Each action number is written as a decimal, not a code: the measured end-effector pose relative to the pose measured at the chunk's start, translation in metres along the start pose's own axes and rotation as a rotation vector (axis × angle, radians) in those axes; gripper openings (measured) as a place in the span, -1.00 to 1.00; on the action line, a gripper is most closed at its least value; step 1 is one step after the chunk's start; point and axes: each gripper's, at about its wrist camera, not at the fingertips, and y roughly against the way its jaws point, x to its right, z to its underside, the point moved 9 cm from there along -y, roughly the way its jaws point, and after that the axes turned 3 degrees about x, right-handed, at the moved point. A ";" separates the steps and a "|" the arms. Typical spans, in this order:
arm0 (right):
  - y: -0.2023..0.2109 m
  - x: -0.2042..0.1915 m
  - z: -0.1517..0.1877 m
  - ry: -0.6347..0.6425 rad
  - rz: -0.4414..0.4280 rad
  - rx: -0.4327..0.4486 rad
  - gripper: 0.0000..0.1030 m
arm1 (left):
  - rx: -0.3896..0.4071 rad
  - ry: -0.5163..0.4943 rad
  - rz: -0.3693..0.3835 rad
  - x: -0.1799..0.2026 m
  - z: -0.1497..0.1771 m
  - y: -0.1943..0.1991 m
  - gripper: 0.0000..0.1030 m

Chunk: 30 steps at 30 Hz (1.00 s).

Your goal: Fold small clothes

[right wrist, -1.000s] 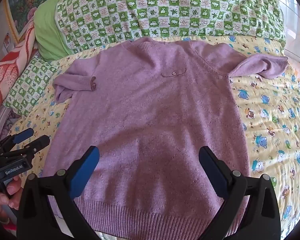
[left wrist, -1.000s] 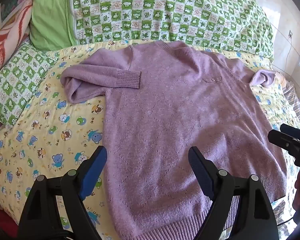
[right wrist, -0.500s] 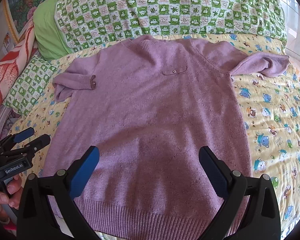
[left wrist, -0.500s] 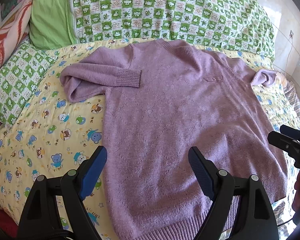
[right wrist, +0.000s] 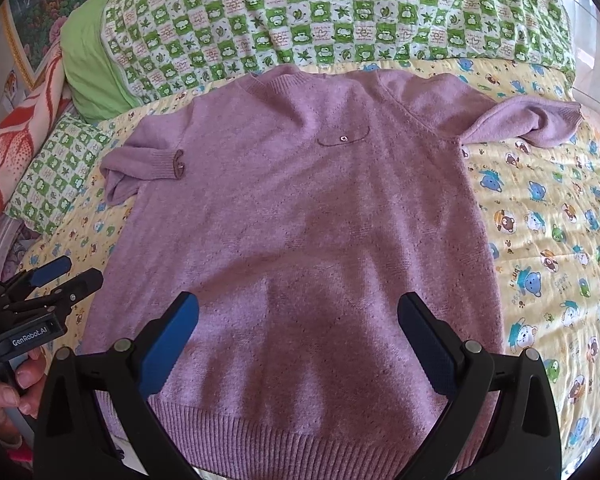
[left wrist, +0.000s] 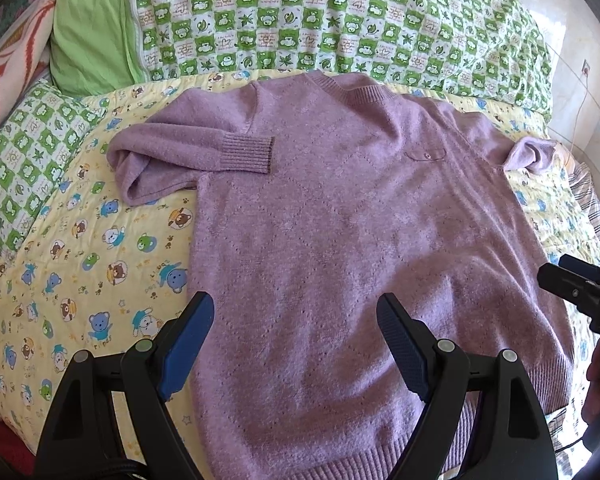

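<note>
My purple sweater (right wrist: 300, 216) lies flat, front up, on the yellow cartoon-print quilt (right wrist: 540, 240), its neckline toward the green checked bedding (right wrist: 340, 12) and its ribbed hem (right wrist: 300, 424) nearest me. The sleeve on the sweater's left-hand side (left wrist: 192, 148) is already doubled in so its cuff rests on the chest; the other sleeve (right wrist: 528, 124) trails out over the quilt. My left gripper (left wrist: 296, 332) hangs over the lower body of the sweater with its blue pads spread wide and nothing between them; my right gripper (right wrist: 300, 328) is the same, spread and empty above the hem. I judge the knit soft, light and limp, likely to sag and stretch, so I'd pinch the firmer ribbing at the hem corners or the loose cuff
</note>
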 end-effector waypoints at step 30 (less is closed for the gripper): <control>-0.052 0.352 -0.213 -0.487 0.273 0.152 0.93 | -0.064 0.040 0.015 0.049 -0.177 -0.171 0.64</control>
